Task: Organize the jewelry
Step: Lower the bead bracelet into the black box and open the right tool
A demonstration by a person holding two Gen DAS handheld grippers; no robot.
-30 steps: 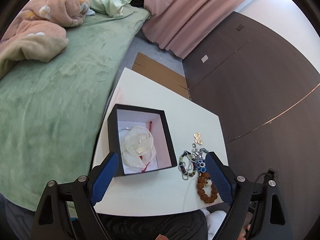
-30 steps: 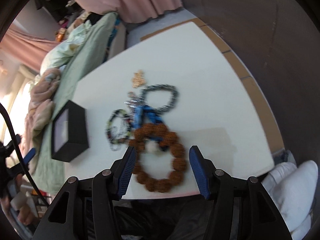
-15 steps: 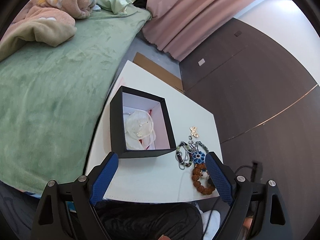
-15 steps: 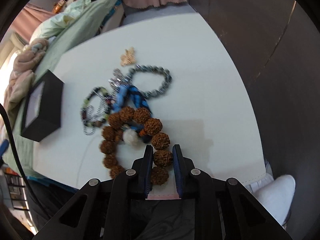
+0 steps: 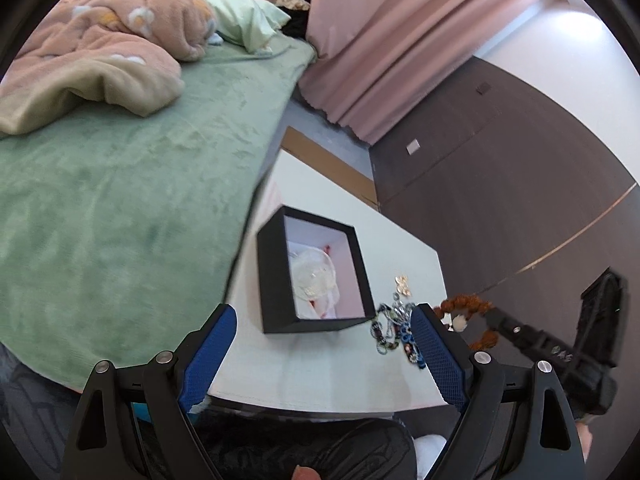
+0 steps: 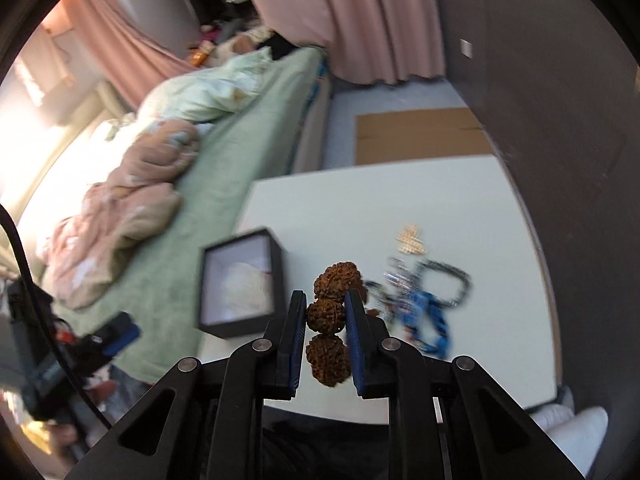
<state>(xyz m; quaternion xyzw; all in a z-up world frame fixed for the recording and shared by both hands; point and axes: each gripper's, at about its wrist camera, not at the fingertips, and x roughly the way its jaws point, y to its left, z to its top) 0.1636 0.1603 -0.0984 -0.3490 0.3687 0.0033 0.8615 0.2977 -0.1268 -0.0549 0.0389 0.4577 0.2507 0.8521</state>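
My right gripper [image 6: 326, 300] is shut on a brown bead bracelet [image 6: 327, 314] and holds it above the white table [image 6: 460, 200]. In the left wrist view the bracelet [image 5: 464, 304] hangs from the right gripper [image 5: 490, 314] above the jewelry pile [image 5: 396, 326]. The open black box [image 5: 316, 276] with a white lining holds a pale round piece. It also shows in the right wrist view [image 6: 240, 288], left of the bracelet. My left gripper [image 5: 324, 340] is open and empty at the table's near edge. A blue piece [image 6: 430, 316], a grey bead bracelet [image 6: 448, 280] and a gold charm [image 6: 410, 240] lie on the table.
A bed with a green blanket [image 5: 120, 184] and pink bedding [image 5: 100, 56] runs along the table's left side. Pink curtains [image 5: 384, 48] and a dark wall [image 5: 520, 184] stand behind. Cardboard [image 6: 420, 136] lies on the floor beyond the table.
My right gripper closed on the brown bead bracelet and lifted it off the table, and now points toward the box. My left gripper pulled back a little and stayed open.
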